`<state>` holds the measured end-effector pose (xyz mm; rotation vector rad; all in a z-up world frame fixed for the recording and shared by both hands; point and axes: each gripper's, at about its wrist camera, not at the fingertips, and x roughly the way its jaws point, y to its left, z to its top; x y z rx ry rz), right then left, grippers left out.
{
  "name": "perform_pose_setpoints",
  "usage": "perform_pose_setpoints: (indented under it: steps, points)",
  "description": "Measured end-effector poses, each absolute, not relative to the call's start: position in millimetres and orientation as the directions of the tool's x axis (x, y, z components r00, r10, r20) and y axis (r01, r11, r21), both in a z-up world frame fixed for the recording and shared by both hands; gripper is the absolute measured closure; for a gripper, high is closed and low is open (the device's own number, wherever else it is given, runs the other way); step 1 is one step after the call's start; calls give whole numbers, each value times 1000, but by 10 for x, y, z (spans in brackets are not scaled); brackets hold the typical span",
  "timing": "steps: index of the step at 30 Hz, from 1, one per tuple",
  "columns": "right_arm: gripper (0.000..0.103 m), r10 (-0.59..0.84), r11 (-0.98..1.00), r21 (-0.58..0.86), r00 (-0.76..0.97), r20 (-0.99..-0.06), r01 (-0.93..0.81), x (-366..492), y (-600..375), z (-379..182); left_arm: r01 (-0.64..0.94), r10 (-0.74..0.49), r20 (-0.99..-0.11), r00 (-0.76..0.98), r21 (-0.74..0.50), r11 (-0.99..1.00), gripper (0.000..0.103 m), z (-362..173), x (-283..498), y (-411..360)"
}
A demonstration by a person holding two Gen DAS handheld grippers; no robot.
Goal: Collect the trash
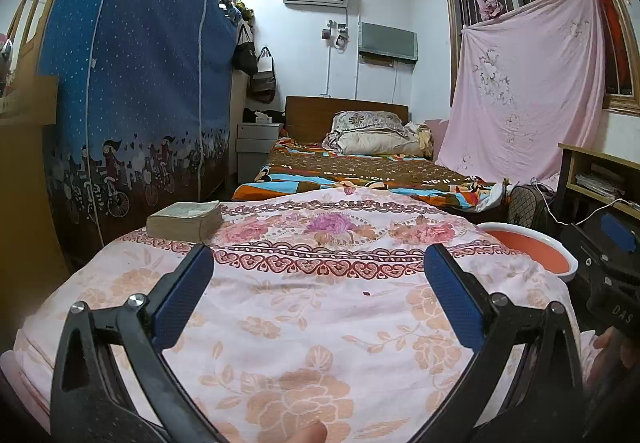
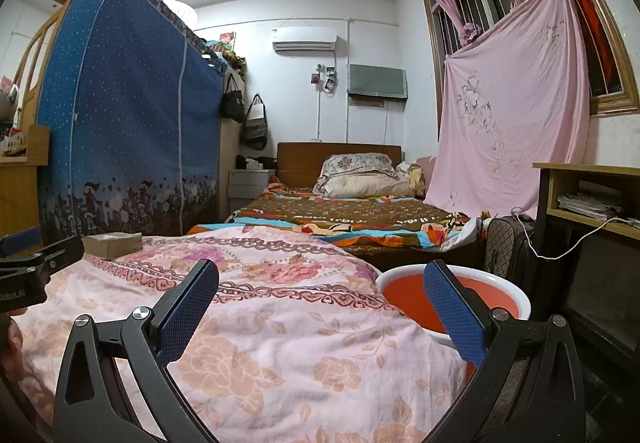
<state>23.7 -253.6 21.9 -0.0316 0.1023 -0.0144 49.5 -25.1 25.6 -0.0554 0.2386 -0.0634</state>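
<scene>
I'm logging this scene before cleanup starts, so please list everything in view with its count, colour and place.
Floral cover: one, pink, nearest surface under both grippers.
Tissue pack: one, beige, far left corner of that cover.
Dark speck: one, on the cover, centre.
Basin: one, orange with white rim, right of the cover.
Bed: one, brown patterned blanket, behind.
Pillows: two, at the headboard.
Wardrobe: one, blue, left.
Hanging sheet: one, pink, window.
Left gripper: open, empty.
Right gripper: open, empty.

The right gripper (image 1: 612,283) body reads "DAS" — the left gripper (image 2: 24,275) body, blurred, perhaps "RoboAI".
</scene>
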Motion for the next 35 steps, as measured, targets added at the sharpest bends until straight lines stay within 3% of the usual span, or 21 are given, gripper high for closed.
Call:
perform_pose_setpoints:
  steps: [35]
  points:
    - [0,-15,999,-31,994,-109,12,224,-2503,178,40,-50,-230,972,-47,998,11,263,462,-305]
